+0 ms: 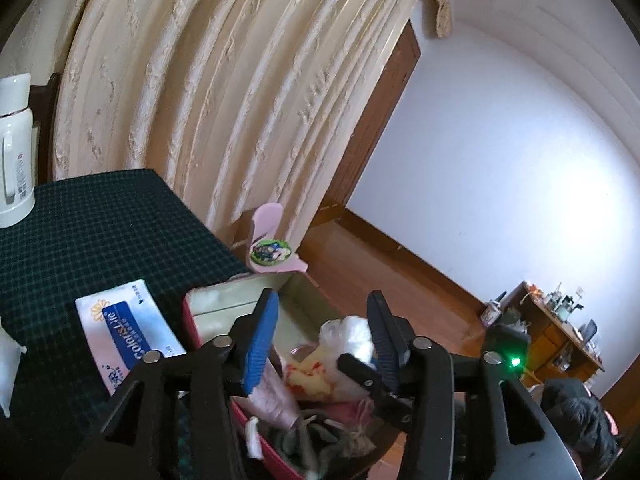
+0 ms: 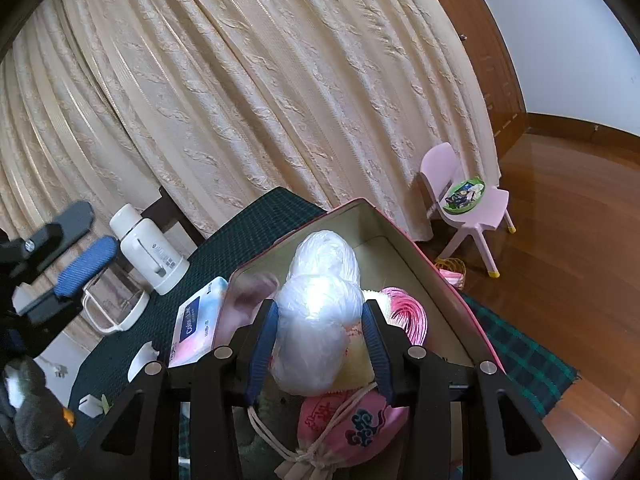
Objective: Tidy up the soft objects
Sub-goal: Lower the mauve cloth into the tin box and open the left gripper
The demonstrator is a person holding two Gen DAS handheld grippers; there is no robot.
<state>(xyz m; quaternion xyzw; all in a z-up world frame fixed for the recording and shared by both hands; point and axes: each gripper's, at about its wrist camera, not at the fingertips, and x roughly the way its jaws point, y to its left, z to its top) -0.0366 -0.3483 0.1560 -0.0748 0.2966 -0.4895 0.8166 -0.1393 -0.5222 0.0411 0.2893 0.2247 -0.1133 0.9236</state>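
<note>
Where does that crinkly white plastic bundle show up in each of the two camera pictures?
Left wrist: white plastic bundle low centre, in the red box, near the right finger.
Right wrist: white plastic bundle centre, between the right gripper fingers.
Shared landmark: pink chair.

White plastic bag [image 2: 320, 320], pink embroidered pouch [image 2: 348, 424], red-rimmed box [image 2: 420, 240], dark green checked tablecloth [image 1: 100, 232], cream curtain [image 2: 260, 100].

One box [image 2: 420, 256], one tissue pack [image 2: 198, 320], one kettle [image 2: 148, 252], one chair [image 2: 468, 200].
</note>
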